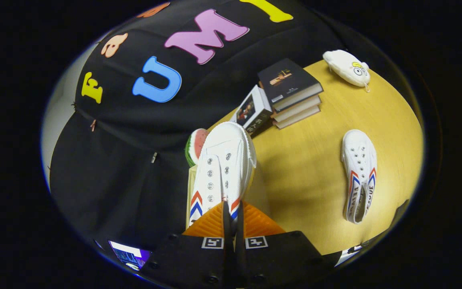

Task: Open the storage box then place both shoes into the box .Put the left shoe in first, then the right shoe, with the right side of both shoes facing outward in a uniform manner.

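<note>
My gripper [232, 214] is shut on a white canvas shoe [223, 164] with red and blue chevrons. Its orange fingers [211, 222] pinch the heel collar, and the toe points away from me. The shoe hangs lifted above the wooden table [319, 160], near the table's edge by the black cloth wall. The second white shoe [359, 172] lies flat on the table to the right, toe pointing away, apart from my fingers.
A stack of books [291, 92] stands on the table beyond the held shoe, with another book [253, 110] leaning against it. A watermelon-slice toy [195, 146] sits just behind the held shoe. A white plush pouch [347, 68] lies at the far right.
</note>
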Demonstrator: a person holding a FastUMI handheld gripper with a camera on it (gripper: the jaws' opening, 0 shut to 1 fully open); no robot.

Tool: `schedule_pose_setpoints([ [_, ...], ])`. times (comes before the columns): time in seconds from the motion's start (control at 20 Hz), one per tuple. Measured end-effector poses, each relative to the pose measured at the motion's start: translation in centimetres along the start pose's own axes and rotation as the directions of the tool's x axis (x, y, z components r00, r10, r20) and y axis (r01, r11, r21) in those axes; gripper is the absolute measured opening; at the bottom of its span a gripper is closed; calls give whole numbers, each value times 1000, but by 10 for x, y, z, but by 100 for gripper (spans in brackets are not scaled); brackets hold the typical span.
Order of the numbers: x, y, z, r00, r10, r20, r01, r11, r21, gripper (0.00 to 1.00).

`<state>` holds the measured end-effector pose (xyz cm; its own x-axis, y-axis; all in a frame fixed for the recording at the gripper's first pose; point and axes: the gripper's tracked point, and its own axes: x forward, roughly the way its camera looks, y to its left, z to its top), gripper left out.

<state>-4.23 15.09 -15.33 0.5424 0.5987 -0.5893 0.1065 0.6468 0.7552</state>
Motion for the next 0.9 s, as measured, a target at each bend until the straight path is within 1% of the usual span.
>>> schedule_pose_setpoints([
  [0.15,25,48,-1,997,70,-26,-71,997,-26,5],
  [0.25,51,66,-7,996,73,-43,-75,996,-47,5],
  [0.5,112,77,-40,993,23,-119,-35,995,-95,5],
  [0.75,152,52,-65,986,-84,-141,59,983,-174,5],
  [0.9,168,43,-87,979,-125,-161,97,981,-170,5],
])
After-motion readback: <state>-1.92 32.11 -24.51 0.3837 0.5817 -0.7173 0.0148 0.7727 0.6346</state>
